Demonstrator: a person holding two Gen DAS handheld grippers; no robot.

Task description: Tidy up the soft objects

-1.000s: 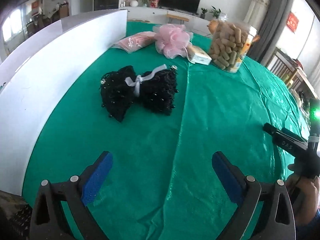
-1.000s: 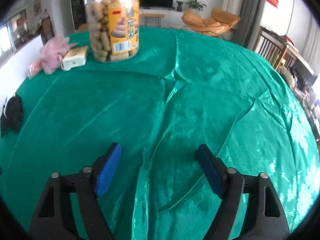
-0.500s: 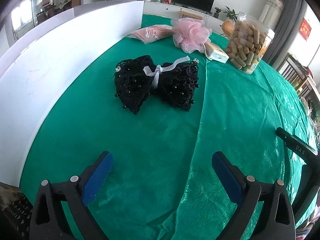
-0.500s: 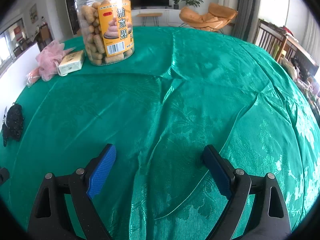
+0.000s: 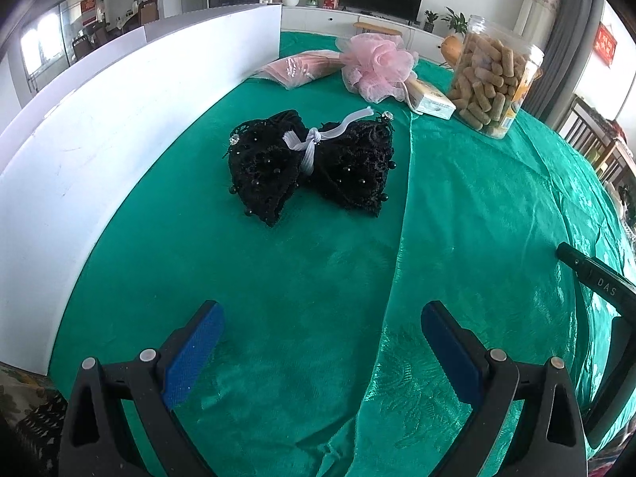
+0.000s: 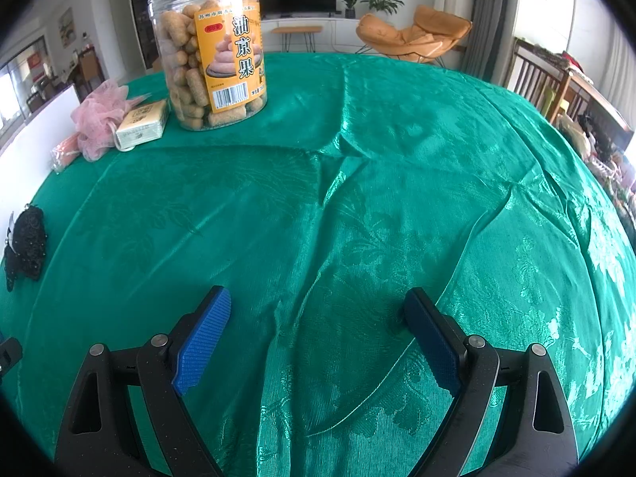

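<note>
A black beaded lace bow [image 5: 310, 167] with a white ribbon knot lies on the green tablecloth [image 5: 318, 278], straight ahead of my left gripper [image 5: 320, 326], which is open and holds nothing. Behind it sit a pink mesh puff [image 5: 375, 67] and a flat pink packet [image 5: 294, 69]. In the right wrist view the bow [image 6: 26, 242] shows at the far left edge and the pink puff [image 6: 99, 119] at the back left. My right gripper [image 6: 318, 318] is open over bare cloth, far from every soft object.
A clear jar of fried snacks [image 6: 212, 63] and a small cream box [image 6: 143, 125] stand at the back. A white board [image 5: 99, 119] walls off the table's left side. The other gripper's black body [image 5: 596, 278] shows at the right edge. An orange chair [image 6: 413, 35] lies beyond.
My left gripper has moved forward and turned slightly, so the black bow is nearer and more central. The right gripper drew a little closer to the jar. Both stayed open.
</note>
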